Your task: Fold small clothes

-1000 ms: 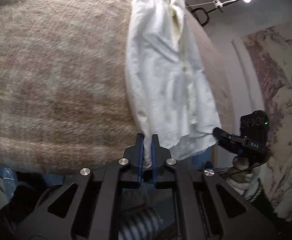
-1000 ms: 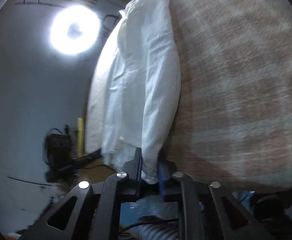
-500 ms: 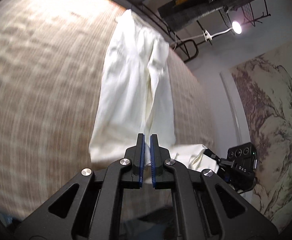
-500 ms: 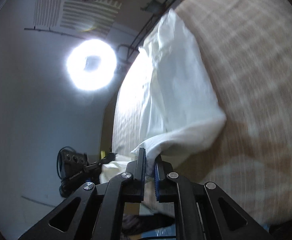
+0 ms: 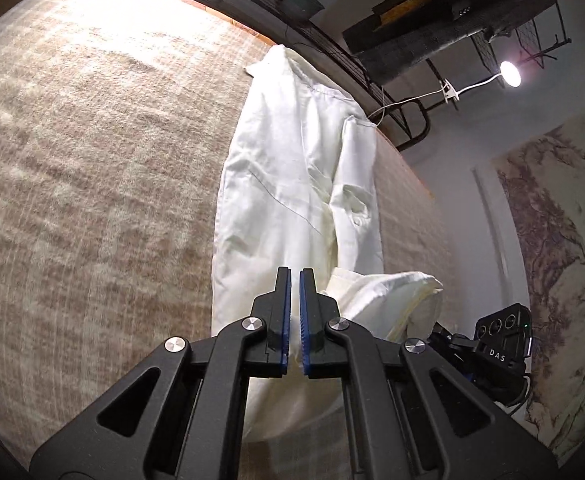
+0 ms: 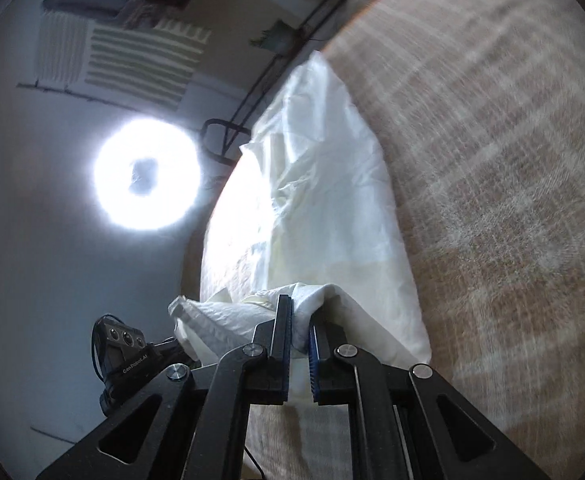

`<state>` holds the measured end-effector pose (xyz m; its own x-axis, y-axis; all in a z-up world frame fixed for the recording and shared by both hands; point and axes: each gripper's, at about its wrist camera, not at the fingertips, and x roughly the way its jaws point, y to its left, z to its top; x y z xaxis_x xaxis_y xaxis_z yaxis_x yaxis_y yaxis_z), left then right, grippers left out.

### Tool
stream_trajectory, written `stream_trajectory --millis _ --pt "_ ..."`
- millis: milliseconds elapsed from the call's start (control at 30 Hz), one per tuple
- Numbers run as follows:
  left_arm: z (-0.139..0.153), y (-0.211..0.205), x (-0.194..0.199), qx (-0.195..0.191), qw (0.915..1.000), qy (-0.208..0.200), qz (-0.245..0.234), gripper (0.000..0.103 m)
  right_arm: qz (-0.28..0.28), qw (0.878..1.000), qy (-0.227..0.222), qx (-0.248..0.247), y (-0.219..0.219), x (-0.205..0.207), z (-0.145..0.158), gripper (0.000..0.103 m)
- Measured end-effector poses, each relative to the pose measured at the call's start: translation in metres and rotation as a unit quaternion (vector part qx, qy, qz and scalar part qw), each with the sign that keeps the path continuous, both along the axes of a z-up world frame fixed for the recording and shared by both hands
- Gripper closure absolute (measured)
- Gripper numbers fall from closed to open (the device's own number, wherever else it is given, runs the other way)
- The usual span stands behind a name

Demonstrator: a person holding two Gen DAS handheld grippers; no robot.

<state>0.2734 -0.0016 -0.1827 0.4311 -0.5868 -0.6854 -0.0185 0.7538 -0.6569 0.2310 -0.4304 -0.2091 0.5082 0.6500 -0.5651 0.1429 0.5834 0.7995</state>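
Left wrist view: white shirt (image 5: 292, 184) laid lengthwise on beige checked blanket (image 5: 92, 168), collar end far off toward 12 o'clock, hem end near at 6 o'clock. Left gripper (image 5: 295, 280) low at centre, jaws nearly together; cloth passes behind the blue pads, but whether any is pinched cannot be told. At 4 o'clock from it, a lifted hem corner bunched up and curled over, leading to the right gripper (image 5: 452, 338), seen only in part at the frame's edge.

Right wrist view: same shirt (image 6: 332, 200) running from 12 o'clock down to the right gripper (image 6: 301, 312), jaws clamped on a wad of hem. More loose hem (image 6: 212, 316) trailing toward 9 o'clock, near the left gripper's body (image 6: 126, 350).

Progress, as judged: long sides seemingly already narrowed into a strip; hem-to-collar fold barely begun, bottom edge raised but not carried over. Left to do: bringing the hem up to the collar, flattening, setting aside.
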Motion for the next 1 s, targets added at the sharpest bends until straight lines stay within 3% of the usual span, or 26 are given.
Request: stream_trajectory --millis 167,233,267,300,333,367,500,667,733,767,800,833,867,933,1000 --pt "0.004 -0.002 0.007 0.044 0.9988 -0.018 0.013 0.101 -0.005 1.000 0.015 -0.006 -0.004 0.017 -0.007 0.098" --pt "0.008 0.002 0.009 0.050 0.9983 -0.023 0.020 0.097 -0.001 1.000 0.017 -0.006 -0.005 0.021 -0.009 0.089" --pt "0.009 0.005 0.009 0.049 0.9982 -0.026 0.021 0.088 0.002 1.000 0.018 -0.005 -0.005 0.024 -0.009 0.085" --pt "0.011 0.008 0.007 0.051 0.9980 -0.029 0.024 0.071 0.005 1.000 0.018 -0.004 -0.005 0.027 -0.009 0.067" --pt "0.012 0.011 0.005 0.051 0.9978 -0.032 0.026 0.064 0.008 1.000 0.016 -0.006 -0.006 0.027 -0.006 0.059" --pt "0.011 0.013 0.002 0.051 0.9977 -0.036 0.027 0.059 0.008 1.000 0.010 -0.017 -0.007 0.028 -0.002 0.059" --pt "-0.002 0.017 -0.007 0.052 0.9985 -0.013 0.011 0.059 0.022 0.995 -0.012 -0.096 -0.008 0.026 0.012 0.061" --pt "-0.024 0.008 -0.013 0.056 0.9981 0.022 -0.012 0.059 0.031 0.993 0.013 -0.114 -0.016 0.019 -0.004 0.063" --pt "-0.028 0.002 -0.012 0.060 0.9977 0.022 -0.021 0.064 0.040 0.993 0.024 -0.108 -0.016 0.018 -0.014 0.066" --pt "-0.026 -0.001 -0.012 0.057 0.9978 0.015 -0.029 0.091 0.048 0.993 0.025 -0.103 -0.015 0.018 -0.017 0.069" --pt "-0.022 -0.006 -0.013 0.063 0.9973 0.003 -0.037 0.103 0.053 0.993 0.024 -0.101 -0.013 0.017 -0.018 0.081" --pt "-0.016 -0.010 -0.015 0.077 0.9961 -0.016 -0.039 0.103 0.060 0.993 0.018 -0.100 -0.010 0.017 -0.017 0.093" --pt "-0.010 -0.015 -0.017 0.103 0.9928 -0.042 -0.043 0.103 0.067 0.993 0.009 -0.100 -0.007 0.016 -0.014 0.096" --pt "-0.009 -0.026 -0.018 0.161 0.9826 -0.073 -0.056 0.103 0.077 0.990 -0.011 -0.121 -0.001 0.017 -0.007 0.099" --pt "-0.019 -0.032 -0.014 0.202 0.9742 -0.077 -0.066 0.103 0.076 0.983 -0.010 -0.169 0.002 0.021 -0.006 0.099"
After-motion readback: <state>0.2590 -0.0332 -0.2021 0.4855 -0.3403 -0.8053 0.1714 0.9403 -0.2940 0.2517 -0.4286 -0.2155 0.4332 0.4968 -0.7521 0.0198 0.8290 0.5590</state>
